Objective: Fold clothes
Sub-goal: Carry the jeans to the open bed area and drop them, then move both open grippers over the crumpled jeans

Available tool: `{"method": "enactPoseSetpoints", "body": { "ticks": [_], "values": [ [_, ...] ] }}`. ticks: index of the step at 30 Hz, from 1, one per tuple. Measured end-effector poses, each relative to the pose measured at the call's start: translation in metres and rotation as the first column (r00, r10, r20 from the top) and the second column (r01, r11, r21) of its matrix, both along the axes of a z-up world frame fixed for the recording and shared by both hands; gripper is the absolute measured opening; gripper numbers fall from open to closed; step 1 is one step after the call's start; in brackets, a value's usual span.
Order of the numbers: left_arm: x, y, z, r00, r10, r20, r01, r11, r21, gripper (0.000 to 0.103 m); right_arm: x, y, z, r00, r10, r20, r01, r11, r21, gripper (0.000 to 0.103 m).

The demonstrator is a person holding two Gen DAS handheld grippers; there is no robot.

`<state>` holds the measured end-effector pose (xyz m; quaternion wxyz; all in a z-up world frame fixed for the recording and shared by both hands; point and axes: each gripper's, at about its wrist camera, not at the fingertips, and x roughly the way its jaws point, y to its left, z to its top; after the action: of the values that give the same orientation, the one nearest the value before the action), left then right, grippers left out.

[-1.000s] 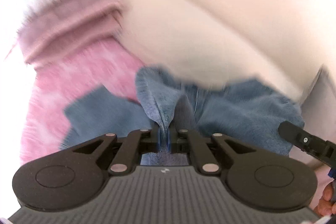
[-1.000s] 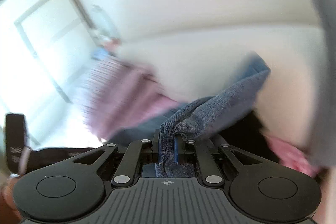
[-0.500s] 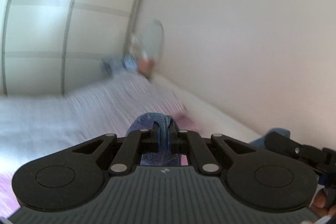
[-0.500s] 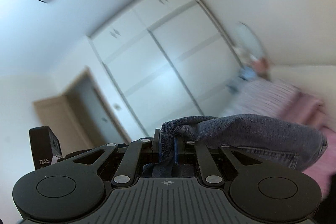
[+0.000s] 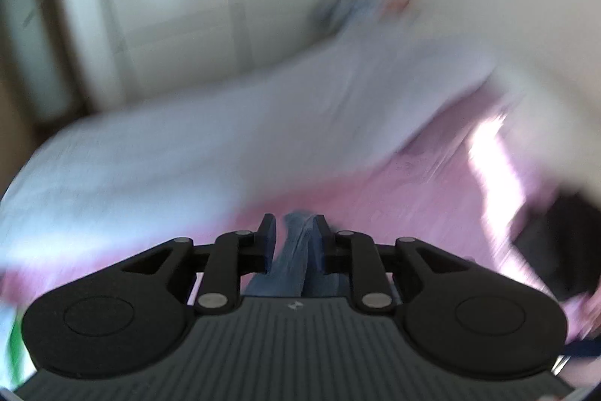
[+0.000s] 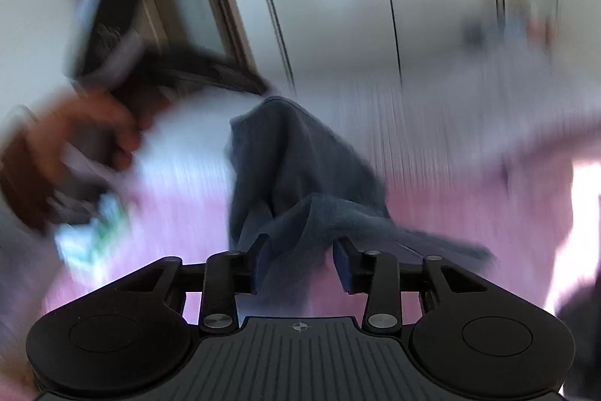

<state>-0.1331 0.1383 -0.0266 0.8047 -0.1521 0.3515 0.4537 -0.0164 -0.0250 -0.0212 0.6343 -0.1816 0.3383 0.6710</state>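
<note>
One crumpled blue denim garment (image 6: pixel 300 175) over a pink blanket (image 6: pixel 488 213)
Left gripper (image 5: pixel 294 232) and right gripper (image 6: pixel 300 250) jaws are opening, denim loose between both

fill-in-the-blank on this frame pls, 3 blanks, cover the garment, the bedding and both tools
1. The garment between the fingers of both tools is made of blue ____.
2. The jaws of the left tool and the right tool are ____, with the fabric between them.
3. The bed cover under the garment is ____ in colour.

Missing words: denim; opening; pink
</note>
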Motion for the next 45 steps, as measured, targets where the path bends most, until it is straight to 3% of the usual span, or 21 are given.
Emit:
{"method": "enactPoseSetpoints", "body": {
  "ticks": [3, 7, 11, 15, 23, 31, 45],
  "values": [
    [-0.036, -0.036, -0.052, 0.996, 0.082, -0.042, -0.086, 0.99, -0.109, 0.017, -0.015, -0.009, -0.039, 1.0, -0.007, -0.001, 0.006, 0.994, -0.105, 0.039],
    [-0.088, -0.097, -0.086, 0.982, 0.181, -0.048, -0.187, 0.96, -0.21, 0.017, -0.005, -0.035, -0.075, 1.0, 0.007, 0.002, -0.007, 0.986, -0.168, 0.039],
    [-0.121, -0.163, -0.1, 0.961, 0.272, -0.056, -0.277, 0.929, -0.247, 0.017, -0.003, -0.064, -0.094, 0.998, 0.058, 0.01, -0.055, 0.978, -0.199, 0.039],
    [-0.131, -0.213, -0.105, 0.942, 0.324, -0.086, -0.335, 0.911, -0.242, 0.018, -0.006, -0.09, -0.102, 0.994, 0.109, 0.018, -0.102, 0.967, -0.234, 0.04],
    [-0.08, -0.275, -0.103, 0.928, 0.363, -0.089, -0.373, 0.91, -0.179, 0.026, 0.017, -0.156, -0.103, 0.987, 0.152, 0.045, -0.136, 0.956, -0.26, 0.046],
    [-0.051, -0.333, -0.093, 0.912, 0.405, -0.065, -0.41, 0.901, -0.141, 0.027, 0.047, -0.196, -0.106, 0.978, 0.201, 0.059, -0.179, 0.948, -0.261, 0.049],
    [-0.031, -0.369, -0.081, 0.885, 0.461, -0.071, -0.466, 0.88, -0.09, 0.03, 0.059, -0.222, -0.109, 0.968, 0.25, 0.039, -0.233, 0.941, -0.245, 0.051]
  ]
}}
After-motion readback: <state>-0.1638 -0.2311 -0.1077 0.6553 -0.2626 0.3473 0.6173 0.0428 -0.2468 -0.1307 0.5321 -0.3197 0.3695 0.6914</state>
